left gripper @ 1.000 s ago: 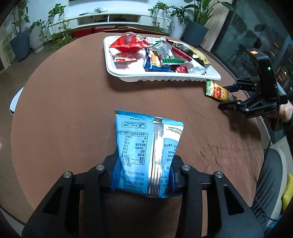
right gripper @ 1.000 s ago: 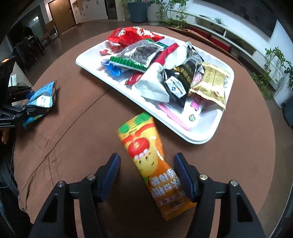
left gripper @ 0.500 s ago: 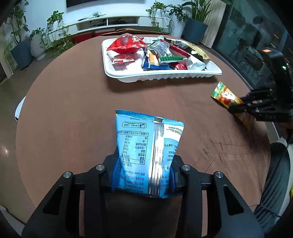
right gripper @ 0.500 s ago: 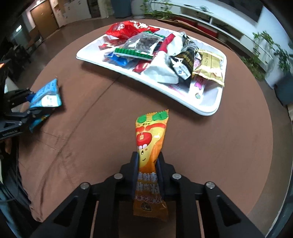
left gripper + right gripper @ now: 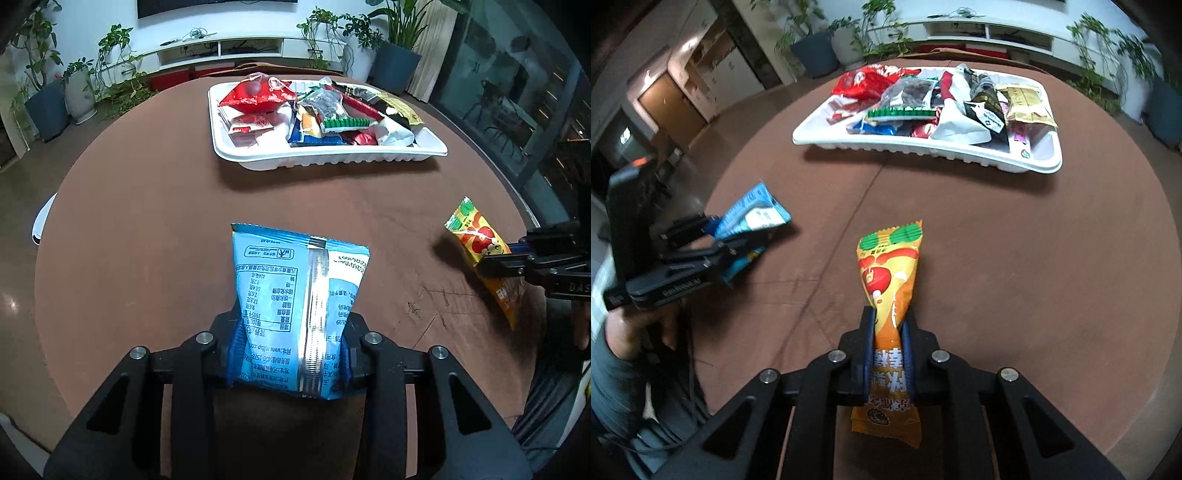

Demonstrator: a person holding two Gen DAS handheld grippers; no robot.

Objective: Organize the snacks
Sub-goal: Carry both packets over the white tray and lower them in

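My left gripper (image 5: pixel 291 328) is shut on a light blue snack packet (image 5: pixel 295 291), held above the brown round table (image 5: pixel 147 221). The right wrist view shows that same left gripper (image 5: pixel 738 243) and blue packet (image 5: pixel 753 218) at the left. My right gripper (image 5: pixel 889 328) is shut on a narrow orange snack packet (image 5: pixel 890 273) with a red tomato figure, lifted off the table. In the left wrist view the orange packet (image 5: pixel 480 247) hangs at the right edge in the right gripper (image 5: pixel 495 258). A white tray (image 5: pixel 332 157) heaped with several snack packets stands at the table's far side.
The same white tray (image 5: pixel 923 147) sits beyond the orange packet in the right wrist view. Potted plants (image 5: pixel 48 107) and a low white shelf (image 5: pixel 240 48) stand past the table. A glass wall (image 5: pixel 517 92) is at the right. A person's hand (image 5: pixel 631 328) holds the left gripper.
The right gripper closed on the orange packet, lifted it off the table and rolled, drawing back from the tray. The left gripper kept still with the blue packet.
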